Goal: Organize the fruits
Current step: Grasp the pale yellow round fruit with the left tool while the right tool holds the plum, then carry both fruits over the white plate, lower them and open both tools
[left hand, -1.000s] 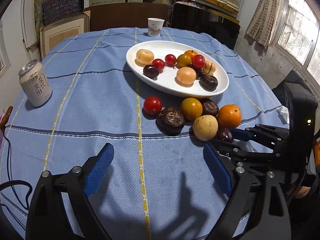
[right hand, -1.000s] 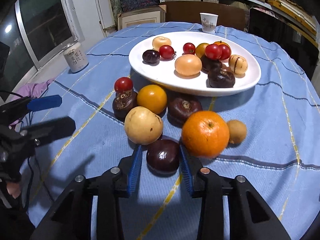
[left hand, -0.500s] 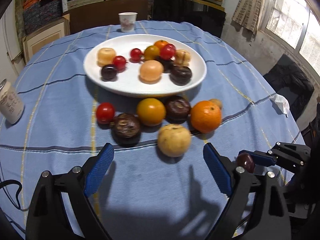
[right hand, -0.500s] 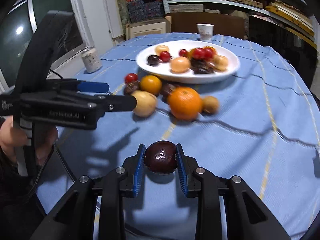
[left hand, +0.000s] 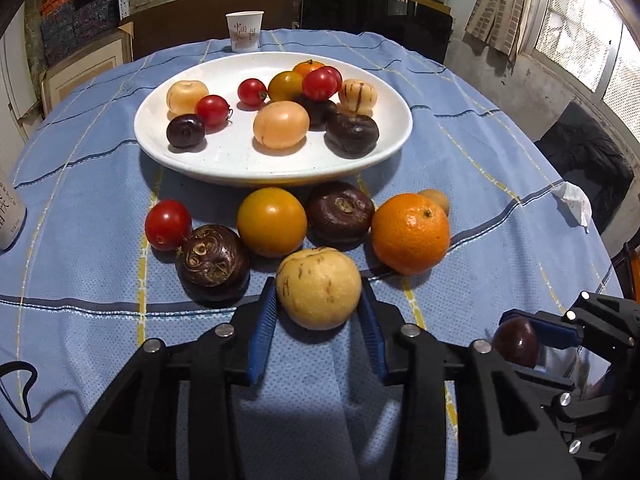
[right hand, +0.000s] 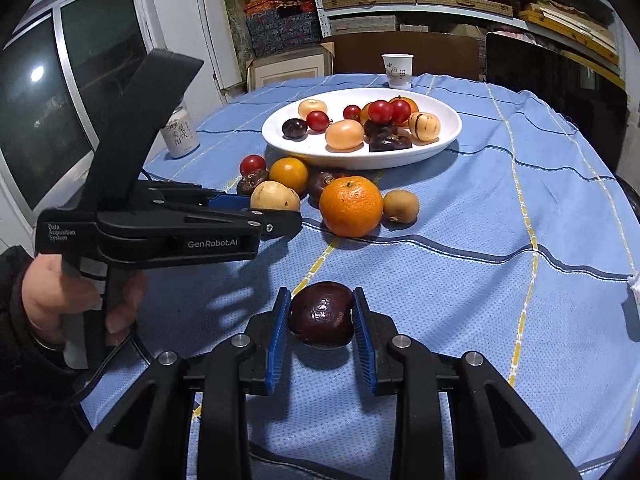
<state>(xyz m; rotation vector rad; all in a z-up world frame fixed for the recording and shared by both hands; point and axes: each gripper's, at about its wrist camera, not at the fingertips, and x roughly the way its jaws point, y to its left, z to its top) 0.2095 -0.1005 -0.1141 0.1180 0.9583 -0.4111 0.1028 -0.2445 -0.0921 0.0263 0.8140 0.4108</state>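
A white plate (left hand: 240, 164) with several fruits stands mid-table on the blue cloth. In front of it lies a loose cluster of fruit. The pale yellow fruit (left hand: 319, 288) at its near edge rests on the cloth between my left gripper's (left hand: 319, 282) blue pads, which are closing and touch both its sides. The right wrist view shows the same left gripper (right hand: 276, 210) from the side, held by a hand. My right gripper (right hand: 320, 294) is shut on a dark purple fruit (right hand: 322, 314), held above the cloth near the table's front, apart from the cluster.
Loose by the plate are an orange (left hand: 410, 232), a yellow-orange fruit (left hand: 272, 220), two dark wrinkled fruits, a red tomato (left hand: 168, 224) and a small brown fruit (right hand: 401, 206). A paper cup (left hand: 244, 31) stands at the far edge, a can (right hand: 181, 134) at the left, a crumpled tissue (left hand: 574, 200) at the right.
My left gripper came forward and down to the pale yellow fruit and its jaws closed in on it. My right gripper pulled the dark purple fruit back from the cluster, then held still.
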